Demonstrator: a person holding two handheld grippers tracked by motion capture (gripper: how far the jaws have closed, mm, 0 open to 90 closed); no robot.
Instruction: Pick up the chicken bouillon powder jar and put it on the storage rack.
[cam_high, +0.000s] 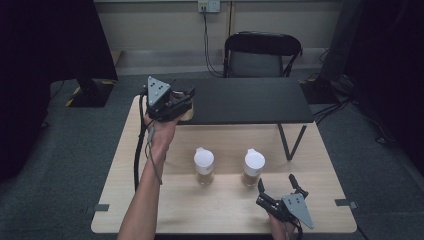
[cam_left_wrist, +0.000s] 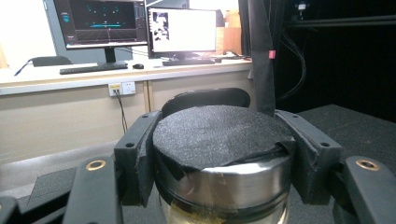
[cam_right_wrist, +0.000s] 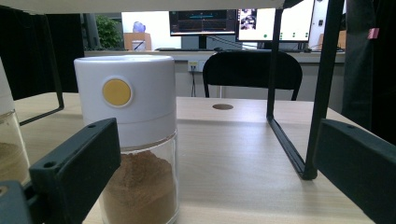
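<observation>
Now the left gripper (cam_high: 181, 102) is lifted at the left end of the shelf (cam_high: 250, 100), and its black jaws pinch a jar (cam_left_wrist: 223, 172) from both sides. In the left gripper view this jar is round, with a shiny metal band, clear glass under it, and a rough black sheet on top which lifts a little at the front edge. Some yellow grains show at the bottom of the glass. In the high view the jar sits at the shelf's front left corner, just at the edge; whether it rests on the shelf or hangs above it, I cannot tell.

The shelf is a flat, matte black board on thin black metal legs, and it stands across the far half of the pale wooden table (cam_high: 125, 200). Under it there is open room.

On the table stand two shakers, near jar (cam_right_wrist: 135, 140) and far jar (cam_high: 204, 166), both with smooth white plastic caps and clear glass bodies filled with brown powder. They stand well apart from each other. The near one has a round yellow button on the cap.

The right gripper (cam_high: 280, 187) is low at the near right edge, its jaws spread wide and holding nothing. The near jar stands just beside its left jaw, and free table lies between the jaws up to the shelf leg (cam_right_wrist: 292, 149).
</observation>
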